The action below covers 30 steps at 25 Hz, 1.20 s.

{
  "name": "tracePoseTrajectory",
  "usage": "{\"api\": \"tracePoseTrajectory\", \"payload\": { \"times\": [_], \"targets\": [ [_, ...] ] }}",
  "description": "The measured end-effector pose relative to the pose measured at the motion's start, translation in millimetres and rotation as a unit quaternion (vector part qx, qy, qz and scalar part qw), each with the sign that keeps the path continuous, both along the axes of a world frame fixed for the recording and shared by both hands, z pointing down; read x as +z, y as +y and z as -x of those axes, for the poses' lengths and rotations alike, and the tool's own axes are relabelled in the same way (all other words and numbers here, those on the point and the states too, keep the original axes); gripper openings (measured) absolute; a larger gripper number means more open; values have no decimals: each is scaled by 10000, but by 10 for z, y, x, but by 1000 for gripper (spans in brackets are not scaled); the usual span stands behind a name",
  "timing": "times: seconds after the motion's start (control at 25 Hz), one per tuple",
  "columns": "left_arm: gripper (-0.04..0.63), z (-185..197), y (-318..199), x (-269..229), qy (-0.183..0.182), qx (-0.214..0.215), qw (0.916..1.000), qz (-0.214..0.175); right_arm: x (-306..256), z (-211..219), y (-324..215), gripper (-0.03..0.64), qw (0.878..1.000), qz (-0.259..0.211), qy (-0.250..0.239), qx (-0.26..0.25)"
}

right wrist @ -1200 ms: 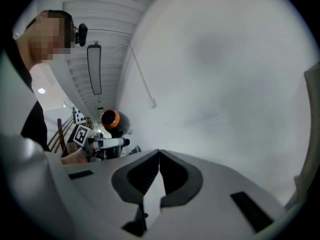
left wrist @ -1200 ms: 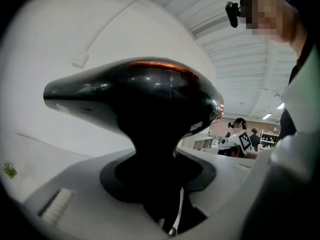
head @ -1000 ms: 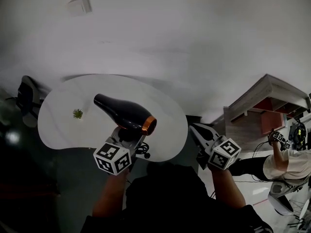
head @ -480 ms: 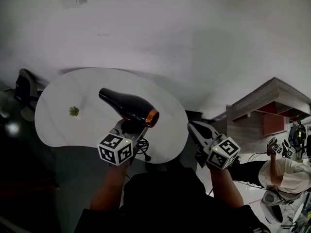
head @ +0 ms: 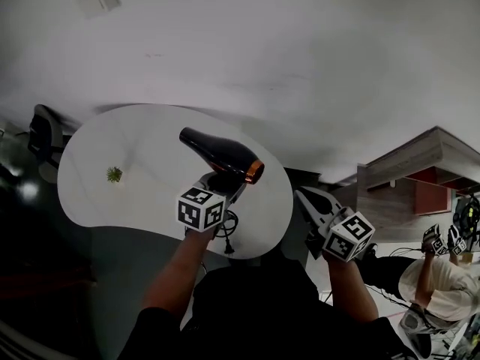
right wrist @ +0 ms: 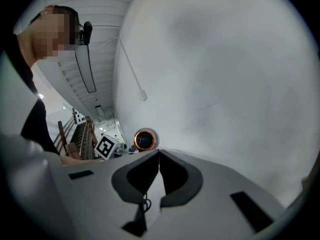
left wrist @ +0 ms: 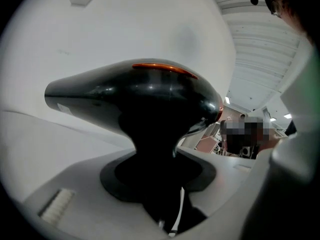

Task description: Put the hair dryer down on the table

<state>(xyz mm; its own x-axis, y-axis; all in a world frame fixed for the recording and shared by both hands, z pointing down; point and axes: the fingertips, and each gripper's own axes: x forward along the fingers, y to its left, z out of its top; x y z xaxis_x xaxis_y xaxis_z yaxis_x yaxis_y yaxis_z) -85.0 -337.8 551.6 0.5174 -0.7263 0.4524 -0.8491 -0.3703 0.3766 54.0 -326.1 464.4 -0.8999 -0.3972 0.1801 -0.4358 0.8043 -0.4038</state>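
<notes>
A black hair dryer (head: 221, 154) with an orange ring at its rear hangs above the white table (head: 105, 193), nozzle pointing far-left. My left gripper (head: 220, 186) is shut on its handle (left wrist: 152, 169), and the dryer's body (left wrist: 135, 96) fills the left gripper view. A black cord (head: 227, 235) dangles below the gripper over the table's near edge. My right gripper (head: 304, 199) sits to the right, off the table's edge, its jaws closed together with nothing between them. In the right gripper view the dryer's orange rear (right wrist: 144, 139) shows beyond the tips (right wrist: 159, 151).
A small green sprig (head: 114, 174) lies on the table's left part. A dark chair (head: 43, 135) stands at the table's far-left side. A wooden cabinet (head: 420, 175) is at the right, with a person (head: 431, 276) beyond it. A white wall rises behind the table.
My left gripper has carried the hair dryer to the right and slightly away from me, over the table's right part. The right gripper has barely moved.
</notes>
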Motion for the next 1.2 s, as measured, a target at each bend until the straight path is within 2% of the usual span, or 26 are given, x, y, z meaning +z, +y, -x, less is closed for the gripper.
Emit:
{"api": "tracePoseTrajectory", "payload": {
  "times": [0.4, 0.88, 1.2],
  "targets": [
    [173, -97, -391, 683, 28, 88, 9966, 818, 241, -226, -146, 12, 9994, 284, 137, 164],
    [173, -208, -666, 1307, -507, 257, 9863, 1546, 405, -525, -271, 12, 9974, 510, 208, 458],
    [175, -207, -767, 1577, -594, 314, 9776, 1994, 474, -557, -350, 12, 9967, 594, 258, 497]
  ]
}}
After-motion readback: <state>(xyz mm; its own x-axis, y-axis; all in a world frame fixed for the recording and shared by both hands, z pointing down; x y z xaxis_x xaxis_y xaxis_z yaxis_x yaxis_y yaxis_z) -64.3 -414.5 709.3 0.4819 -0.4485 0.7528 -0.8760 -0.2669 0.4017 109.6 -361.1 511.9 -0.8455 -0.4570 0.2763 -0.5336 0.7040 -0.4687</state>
